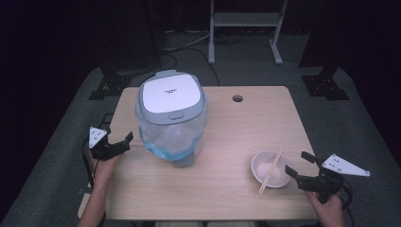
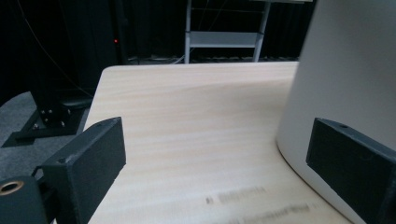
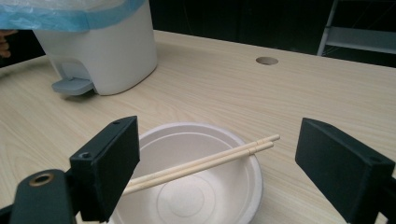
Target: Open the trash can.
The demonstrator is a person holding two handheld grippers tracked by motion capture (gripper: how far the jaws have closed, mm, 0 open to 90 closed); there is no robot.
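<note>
A white pedal bin (image 1: pixel 171 118) with a shut white lid and a blue-edged plastic liner stands at the table's centre-left. A white paper bowl (image 1: pixel 261 166) sits front right with a pair of wooden chopsticks (image 1: pixel 271 171) lying across it. My left gripper (image 1: pixel 126 142) is open at the table's left edge, pointing at the bin's lower wall (image 2: pixel 345 70), with its jaws (image 2: pixel 217 154) empty. My right gripper (image 1: pixel 299 163) is open just right of the bowl. In the right gripper view its jaws (image 3: pixel 219 144) frame the bowl (image 3: pixel 196 196) and chopsticks (image 3: pixel 210 161) without touching them.
The bin's grey foot pedal (image 3: pixel 72 85) faces the front of the light wooden table (image 1: pixel 227 123). A round cable hole (image 1: pixel 237 98) lies near the far edge. Beyond the table stand a metal frame (image 1: pixel 246 28) and dark stands on grey floor.
</note>
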